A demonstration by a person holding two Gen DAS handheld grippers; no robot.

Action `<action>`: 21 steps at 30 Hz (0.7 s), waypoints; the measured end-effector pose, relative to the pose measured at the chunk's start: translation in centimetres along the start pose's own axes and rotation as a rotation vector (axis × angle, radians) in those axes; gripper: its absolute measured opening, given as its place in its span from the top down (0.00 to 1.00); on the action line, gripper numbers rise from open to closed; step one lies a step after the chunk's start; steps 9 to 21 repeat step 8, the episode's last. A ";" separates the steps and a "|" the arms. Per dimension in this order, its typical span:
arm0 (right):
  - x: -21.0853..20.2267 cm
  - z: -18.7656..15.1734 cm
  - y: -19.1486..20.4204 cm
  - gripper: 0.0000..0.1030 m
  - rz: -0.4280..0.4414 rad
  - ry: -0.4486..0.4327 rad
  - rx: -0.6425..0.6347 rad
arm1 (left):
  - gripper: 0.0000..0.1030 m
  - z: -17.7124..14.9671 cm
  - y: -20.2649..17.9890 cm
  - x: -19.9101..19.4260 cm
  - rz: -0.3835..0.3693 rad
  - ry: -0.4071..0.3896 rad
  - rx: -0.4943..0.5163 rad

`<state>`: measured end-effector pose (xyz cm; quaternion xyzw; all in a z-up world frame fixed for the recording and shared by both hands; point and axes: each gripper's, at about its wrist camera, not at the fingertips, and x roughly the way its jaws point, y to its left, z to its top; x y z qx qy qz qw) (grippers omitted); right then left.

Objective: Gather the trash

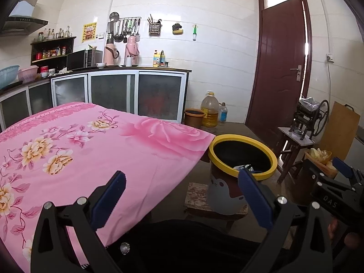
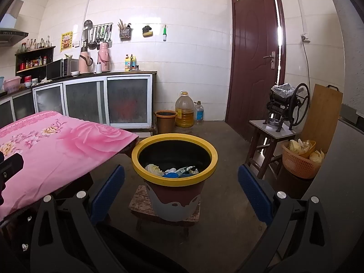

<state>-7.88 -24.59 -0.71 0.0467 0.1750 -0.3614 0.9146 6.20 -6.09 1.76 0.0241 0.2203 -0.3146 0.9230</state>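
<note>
The table (image 1: 68, 150) with the pink flowered cloth (image 1: 127, 141) fills the left side of the left wrist view. The left gripper (image 1: 182, 195) hangs over the near edge of the table, its blue fingers (image 1: 109, 198) are wide apart and nothing is between them. To the right of the table stands the bin (image 2: 175, 157) with a yellow rim, on a low wooden stool (image 2: 141, 201), just beside the table corner. The trash (image 2: 173, 170) lies inside the bin: white, blue and crumpled pieces. The right gripper (image 2: 180, 188) points at the bin from near, its fingers (image 2: 254, 193) also spread wide and empty, one on each side of the bin in the picture. Further right there is an orange basket (image 2: 298, 161) with pale leaves, near a small table with a black hand-crank machine (image 2: 289, 107).
</note>
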 end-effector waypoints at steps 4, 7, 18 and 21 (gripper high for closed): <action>0.0 0.0 0.0 0.08 0.001 0.003 -0.001 | 0.08 0.0 0.0 0.2 -0.010 0.006 -0.004; 0.0 0.0 0.0 0.08 0.001 0.003 -0.002 | 0.07 -0.1 0.1 0.3 -0.014 0.011 -0.002; 0.0 0.0 0.0 0.08 0.001 0.004 -0.003 | 0.07 -0.1 0.1 0.3 -0.011 0.011 -0.001; 0.0 0.0 0.0 0.08 0.001 0.004 -0.003 | 0.07 -0.1 0.1 0.3 -0.011 0.011 -0.001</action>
